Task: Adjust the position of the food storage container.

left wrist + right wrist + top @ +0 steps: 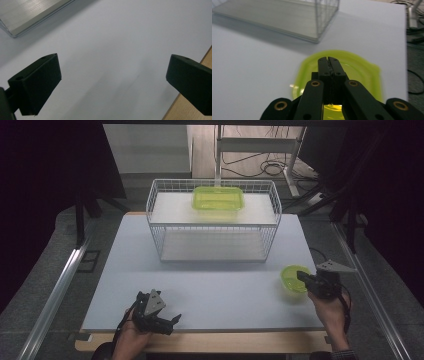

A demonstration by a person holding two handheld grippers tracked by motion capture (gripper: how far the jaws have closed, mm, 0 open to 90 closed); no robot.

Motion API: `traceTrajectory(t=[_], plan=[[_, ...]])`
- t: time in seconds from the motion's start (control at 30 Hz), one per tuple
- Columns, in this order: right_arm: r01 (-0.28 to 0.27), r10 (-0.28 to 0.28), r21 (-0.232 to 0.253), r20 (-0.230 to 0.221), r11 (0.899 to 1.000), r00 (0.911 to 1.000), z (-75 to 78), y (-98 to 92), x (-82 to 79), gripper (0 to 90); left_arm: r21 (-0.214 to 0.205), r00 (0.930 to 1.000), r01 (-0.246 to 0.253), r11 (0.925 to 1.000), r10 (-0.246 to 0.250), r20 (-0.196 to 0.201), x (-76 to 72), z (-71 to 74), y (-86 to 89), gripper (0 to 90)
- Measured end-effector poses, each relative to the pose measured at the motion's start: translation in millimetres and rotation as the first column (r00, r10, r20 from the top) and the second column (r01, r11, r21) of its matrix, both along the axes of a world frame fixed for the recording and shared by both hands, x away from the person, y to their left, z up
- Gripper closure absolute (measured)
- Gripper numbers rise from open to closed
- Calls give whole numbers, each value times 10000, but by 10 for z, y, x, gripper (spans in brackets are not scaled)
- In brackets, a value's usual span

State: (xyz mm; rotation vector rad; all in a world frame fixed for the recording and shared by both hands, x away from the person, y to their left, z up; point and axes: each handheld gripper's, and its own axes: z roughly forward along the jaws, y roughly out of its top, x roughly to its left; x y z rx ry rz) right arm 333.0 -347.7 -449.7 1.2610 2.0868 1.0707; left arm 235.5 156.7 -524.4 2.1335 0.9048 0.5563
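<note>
A small round lime-green bowl (pixel 292 279) sits on the white table (pixel 210 285) near its right edge. My right gripper (pixel 303 276) reaches over the bowl's right side from the person's hand. In the right gripper view its jaws are pressed together (pixel 328 59) above the inside of the bowl (pixel 359 72). Whether they pinch the near rim I cannot tell. My left gripper (pixel 170 322) rests near the table's front edge, held by the other hand. Its jaws (pixel 113 75) stand wide apart over bare table with nothing between them.
A white wire basket rack (pixel 212 220) stands at the back middle of the table, with a rectangular lime-green container (pixel 218 198) on its upper shelf. The rack's corner (pixel 322 22) is just beyond the bowl. Cables and a stand lie on the floor behind.
</note>
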Motion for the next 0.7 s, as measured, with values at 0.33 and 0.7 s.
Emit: traceTrajectory(t=[0.33, 0.7], plan=[[1076, -1073, -302, 111, 9937, 9942, -57, -344, 130, 890, 105, 10000, -4, 9999, 5, -23, 8, -10, -9, 0], [1386, -1405, -427, -435, 9894, 9891, -227, -519, 276, 886, 154, 10000, -2, 9999, 4, -65, 11, -18, -17, 0]])
